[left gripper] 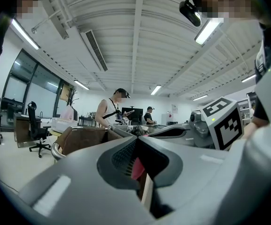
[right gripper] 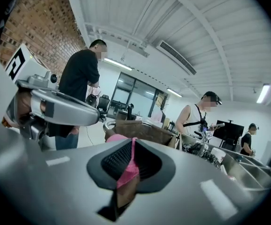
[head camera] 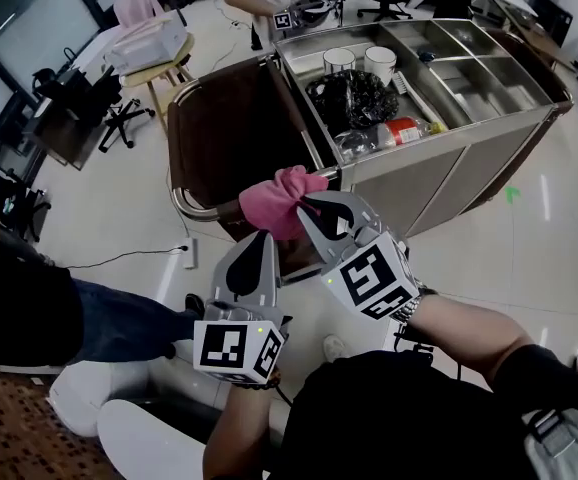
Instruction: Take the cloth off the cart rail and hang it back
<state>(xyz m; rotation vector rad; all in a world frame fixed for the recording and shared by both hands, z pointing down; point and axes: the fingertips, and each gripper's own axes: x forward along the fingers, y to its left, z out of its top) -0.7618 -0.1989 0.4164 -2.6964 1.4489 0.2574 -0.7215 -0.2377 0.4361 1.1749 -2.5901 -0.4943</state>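
Cloth: a bunched pink fabric cloth [head camera: 281, 200] sits on the curved chrome cart rail [head camera: 184, 206], at the near end of the stainless steel cart [head camera: 469, 158].
Right gripper: the right gripper [head camera: 307, 206] has its jaws pressed onto a fold of the cloth. Pink fabric fills the slit between them.
Left gripper: the left gripper [head camera: 257, 240] has its jaws pressed together, tip just below the cloth. A pink sliver shows in the gap, and whether it is pinched cannot be told.
Inside the rail: a dark brown fabric bag [head camera: 229, 138] hangs there.
Cart top: two white cups [head camera: 339, 60] and a crumpled black plastic bag [head camera: 354, 98] sit in the compartments.
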